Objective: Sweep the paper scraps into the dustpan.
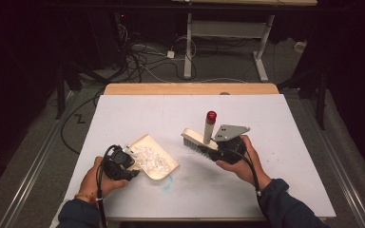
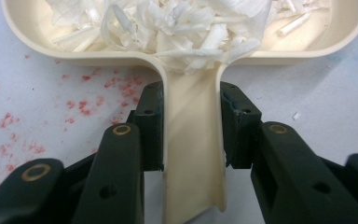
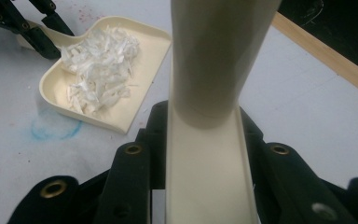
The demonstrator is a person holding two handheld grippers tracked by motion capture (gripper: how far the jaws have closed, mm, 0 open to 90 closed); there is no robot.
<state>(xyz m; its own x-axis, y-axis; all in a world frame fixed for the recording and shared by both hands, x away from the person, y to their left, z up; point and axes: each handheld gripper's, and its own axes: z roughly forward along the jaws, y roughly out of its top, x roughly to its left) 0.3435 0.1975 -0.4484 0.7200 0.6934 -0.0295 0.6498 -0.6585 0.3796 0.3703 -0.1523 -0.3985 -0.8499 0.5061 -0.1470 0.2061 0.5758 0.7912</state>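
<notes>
High overhead view of table (image 1: 285,142); two close fingers-level views, sharing the dustpan (image 3: 144,42).

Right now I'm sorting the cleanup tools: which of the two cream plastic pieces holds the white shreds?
The dustpan, gripped by the left gripper; the brush in the right gripper carries none.
</notes>
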